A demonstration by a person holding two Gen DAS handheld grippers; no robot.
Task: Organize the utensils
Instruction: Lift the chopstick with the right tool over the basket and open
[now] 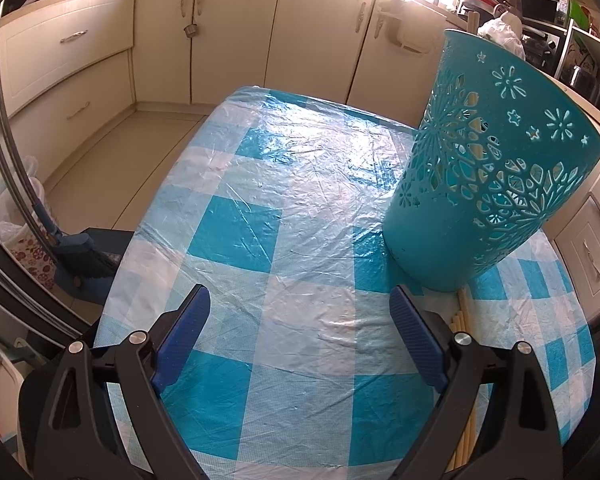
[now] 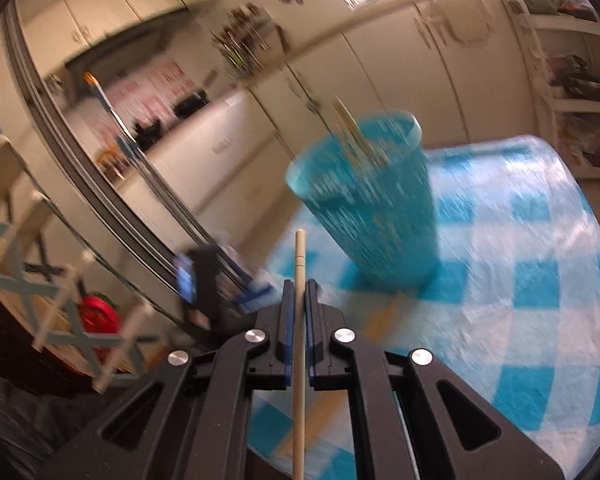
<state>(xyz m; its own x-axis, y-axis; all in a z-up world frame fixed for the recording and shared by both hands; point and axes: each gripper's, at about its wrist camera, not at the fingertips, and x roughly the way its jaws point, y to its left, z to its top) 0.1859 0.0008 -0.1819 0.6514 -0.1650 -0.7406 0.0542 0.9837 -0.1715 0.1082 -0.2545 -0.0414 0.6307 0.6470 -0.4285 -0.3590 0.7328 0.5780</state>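
A teal perforated holder (image 1: 488, 168) stands on the blue-and-white checked tablecloth (image 1: 292, 184). My left gripper (image 1: 300, 300) is open and empty, low over the cloth, with the holder to its right. Pale wooden sticks (image 1: 466, 328) lie on the cloth by its right finger. In the blurred right wrist view, my right gripper (image 2: 299, 284) is shut on a pale wooden chopstick (image 2: 300, 256) that points up between the fingers, short of the holder (image 2: 372, 204). Other sticks (image 2: 354, 132) stand in the holder, and more lie on the cloth (image 2: 384, 320).
Cream kitchen cabinets (image 1: 236, 36) run behind the table. A blue broom head (image 1: 88, 256) and bags sit on the floor to the left. A wooden folding rack (image 2: 48, 292) stands at the left of the right wrist view. Cluttered shelves (image 2: 580, 92) are at the right.
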